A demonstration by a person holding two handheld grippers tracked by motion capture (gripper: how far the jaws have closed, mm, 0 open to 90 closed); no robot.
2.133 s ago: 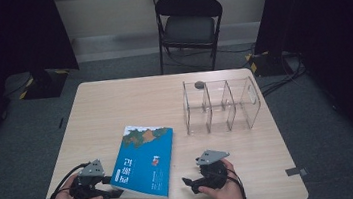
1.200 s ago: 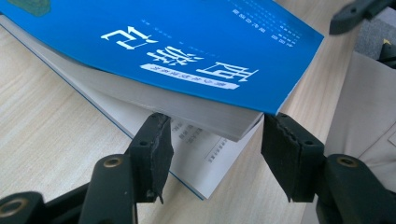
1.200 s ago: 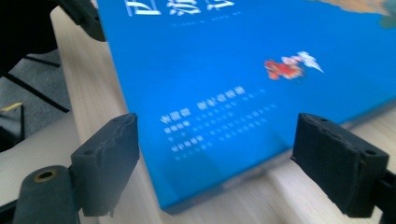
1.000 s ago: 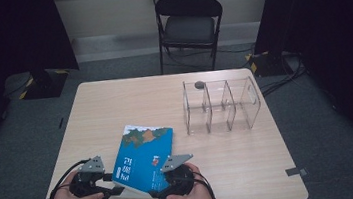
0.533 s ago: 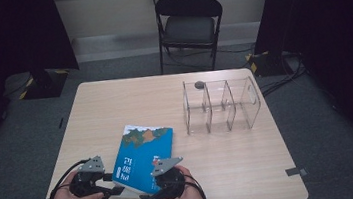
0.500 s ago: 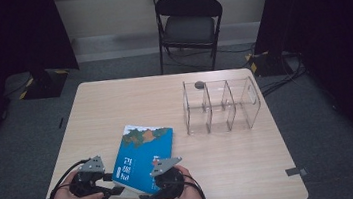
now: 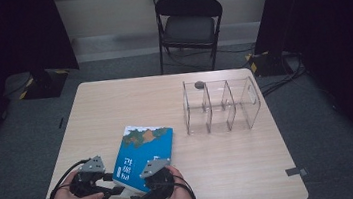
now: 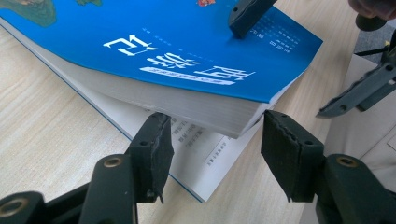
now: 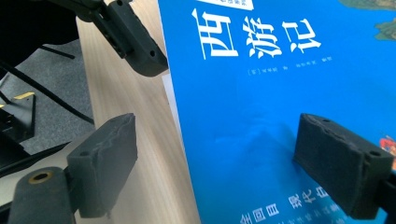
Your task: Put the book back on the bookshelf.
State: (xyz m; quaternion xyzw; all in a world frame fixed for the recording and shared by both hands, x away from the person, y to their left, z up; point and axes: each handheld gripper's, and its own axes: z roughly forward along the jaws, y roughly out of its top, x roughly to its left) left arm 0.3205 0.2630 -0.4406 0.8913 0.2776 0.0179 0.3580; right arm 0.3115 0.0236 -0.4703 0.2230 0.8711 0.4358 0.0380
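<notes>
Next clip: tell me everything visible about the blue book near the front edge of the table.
The blue book is a thick paperback with a glossy blue cover, white Chinese title lettering and a green-brown picture at its far end. It lies on the wooden table, skewed to the table's edges. Its near corner is raised, the white page block lifted off the bottom pages. The left gripper stands open at that corner; one pad of the open right gripper rests on the cover.

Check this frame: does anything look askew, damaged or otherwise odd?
One thing: the blue book is not lying flat. Its near corner is raised, the pages fanned apart above a splayed lower page, with the open left claw at that corner. The right claw, also open, rests over the cover. No damage is visible.
</notes>
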